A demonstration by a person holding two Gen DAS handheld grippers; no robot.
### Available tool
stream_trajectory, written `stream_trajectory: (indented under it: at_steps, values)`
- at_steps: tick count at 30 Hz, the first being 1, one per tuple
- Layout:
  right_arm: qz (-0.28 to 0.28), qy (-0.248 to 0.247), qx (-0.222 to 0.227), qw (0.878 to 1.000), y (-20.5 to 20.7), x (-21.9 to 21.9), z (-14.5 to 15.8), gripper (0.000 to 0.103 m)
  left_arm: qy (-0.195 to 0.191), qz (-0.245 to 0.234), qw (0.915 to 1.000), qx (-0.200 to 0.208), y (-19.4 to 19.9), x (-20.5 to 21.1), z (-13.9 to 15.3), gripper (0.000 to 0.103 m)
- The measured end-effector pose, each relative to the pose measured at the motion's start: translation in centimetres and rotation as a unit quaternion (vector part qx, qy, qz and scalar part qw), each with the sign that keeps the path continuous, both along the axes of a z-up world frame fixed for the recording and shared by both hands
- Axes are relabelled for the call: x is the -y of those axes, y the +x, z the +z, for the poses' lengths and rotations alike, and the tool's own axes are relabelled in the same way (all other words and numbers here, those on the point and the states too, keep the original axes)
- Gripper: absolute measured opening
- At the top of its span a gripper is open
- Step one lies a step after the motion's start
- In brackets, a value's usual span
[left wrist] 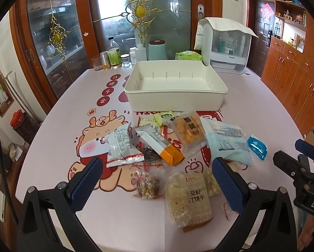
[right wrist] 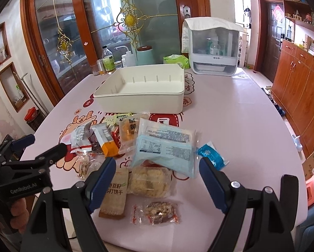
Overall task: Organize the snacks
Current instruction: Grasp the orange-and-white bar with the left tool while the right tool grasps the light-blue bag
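An empty white plastic bin (left wrist: 175,98) (right wrist: 140,100) stands mid-table. In front of it lies a pile of wrapped snacks: a light blue pack (left wrist: 228,142) (right wrist: 167,149), an orange-ended bar (left wrist: 161,145) (right wrist: 106,142), a yellow cracker pack (left wrist: 186,130), a soda cracker pack (left wrist: 188,199) (right wrist: 115,191), a nut bar (left wrist: 148,184) (right wrist: 157,212) and a small blue sachet (left wrist: 257,147) (right wrist: 211,153). My left gripper (left wrist: 157,172) is open and empty above the near snacks. My right gripper (right wrist: 157,170) is open and empty over the blue pack and crackers.
The table has a pink cartoon-print cloth (left wrist: 73,126). Bottles, jars and a glass (left wrist: 115,56) line the far edge, with a teal canister (left wrist: 157,49), a green tissue pack (left wrist: 188,55) and a covered white appliance (left wrist: 226,46). Wooden cabinets (left wrist: 293,73) stand on the right.
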State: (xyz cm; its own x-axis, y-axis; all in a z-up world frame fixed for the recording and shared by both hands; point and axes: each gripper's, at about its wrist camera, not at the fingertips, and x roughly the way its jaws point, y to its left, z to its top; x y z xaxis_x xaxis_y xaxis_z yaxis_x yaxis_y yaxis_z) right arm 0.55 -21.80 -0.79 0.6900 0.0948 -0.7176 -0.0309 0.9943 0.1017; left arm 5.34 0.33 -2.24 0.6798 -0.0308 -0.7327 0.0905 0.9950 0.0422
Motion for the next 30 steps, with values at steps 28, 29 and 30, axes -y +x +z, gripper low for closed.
stream_trajectory:
  at_steps: [28,29,30]
  values:
    - [0.043,-0.088,-0.080,0.992,9.5,-5.0,-8.1,0.082,0.004,0.032,0.9940,-0.104,13.0,-3.1,-8.4,0.102]
    - [0.046,-0.093,-0.084,0.991,9.6,-5.3,-8.5,0.082,-0.001,0.028,0.9931,-0.114,13.5,-3.0,-9.2,0.102]
    - [0.049,-0.098,-0.086,0.990,9.8,-5.6,-8.9,0.082,-0.005,0.026,0.9920,-0.123,14.0,-2.8,-9.9,0.101]
